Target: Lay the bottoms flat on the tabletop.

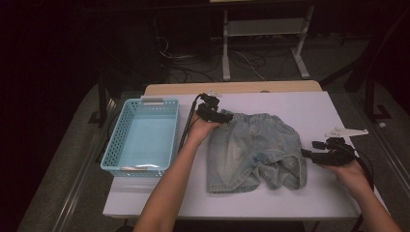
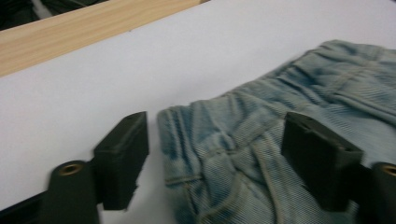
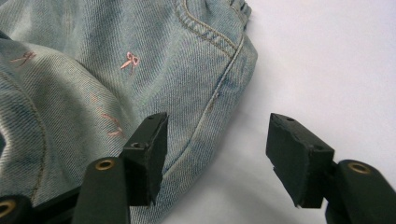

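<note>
Shorts point(image 1: 254, 150) lie flat mid-table beside the basket point(image 1: 143, 137), waistband toward the far edge, legs toward me — long axis near to far. I've got the left gripper point(image 2: 215, 154) released, straddling the waistband corner; the right gripper point(image 3: 217, 154) gapes over the side seam, ready to fold.

You are working under dim light: the room behind the white-topped table point(image 1: 300, 111) is sinking into black, while the faded light-blue denim shorts point(image 2: 289, 140) are blurring softly in the left gripper view.
</note>
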A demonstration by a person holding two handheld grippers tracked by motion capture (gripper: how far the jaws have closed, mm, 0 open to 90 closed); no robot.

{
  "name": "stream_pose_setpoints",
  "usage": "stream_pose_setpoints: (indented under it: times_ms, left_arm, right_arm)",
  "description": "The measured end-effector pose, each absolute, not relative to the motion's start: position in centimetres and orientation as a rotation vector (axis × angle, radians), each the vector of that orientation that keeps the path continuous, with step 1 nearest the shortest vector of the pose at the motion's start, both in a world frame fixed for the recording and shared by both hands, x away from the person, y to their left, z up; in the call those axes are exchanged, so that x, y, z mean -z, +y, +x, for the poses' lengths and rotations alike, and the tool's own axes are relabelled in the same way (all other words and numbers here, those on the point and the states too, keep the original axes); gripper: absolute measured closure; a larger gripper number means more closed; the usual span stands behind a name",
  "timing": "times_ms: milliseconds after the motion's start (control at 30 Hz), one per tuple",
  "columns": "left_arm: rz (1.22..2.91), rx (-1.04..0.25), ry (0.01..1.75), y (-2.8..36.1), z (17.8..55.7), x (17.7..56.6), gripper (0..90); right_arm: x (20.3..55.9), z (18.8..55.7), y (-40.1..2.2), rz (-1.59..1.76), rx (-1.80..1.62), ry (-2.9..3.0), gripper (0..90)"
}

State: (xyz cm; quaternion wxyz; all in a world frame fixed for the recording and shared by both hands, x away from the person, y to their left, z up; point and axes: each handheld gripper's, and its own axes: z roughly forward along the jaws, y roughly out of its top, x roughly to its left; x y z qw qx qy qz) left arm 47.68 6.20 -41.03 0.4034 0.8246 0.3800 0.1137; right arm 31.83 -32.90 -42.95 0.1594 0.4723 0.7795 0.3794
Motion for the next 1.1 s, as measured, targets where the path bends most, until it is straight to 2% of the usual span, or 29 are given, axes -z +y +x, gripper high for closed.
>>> stream_pose_setpoints:
  times_ms: [333, 433, 1100]
  left_arm:
    - [2.090, -0.245, 0.903, 6.2, 44.4, 40.5, 1.9]
    - [2.100, -0.224, 0.883, 6.4, 43.3, 40.7, 0.0]
    - [2.070, -0.185, 0.771, 8.6, 34.1, 41.3, 0.0]
  right_arm:
    - [42.9, 31.8, -32.9, 1.353, -1.090, 2.226, 38.2]
    - [42.9, 31.8, -32.9, 1.349, -1.091, 2.228, 38.2]
    - [42.8, 31.7, -32.8, 1.345, -1.100, 2.231, 40.5]
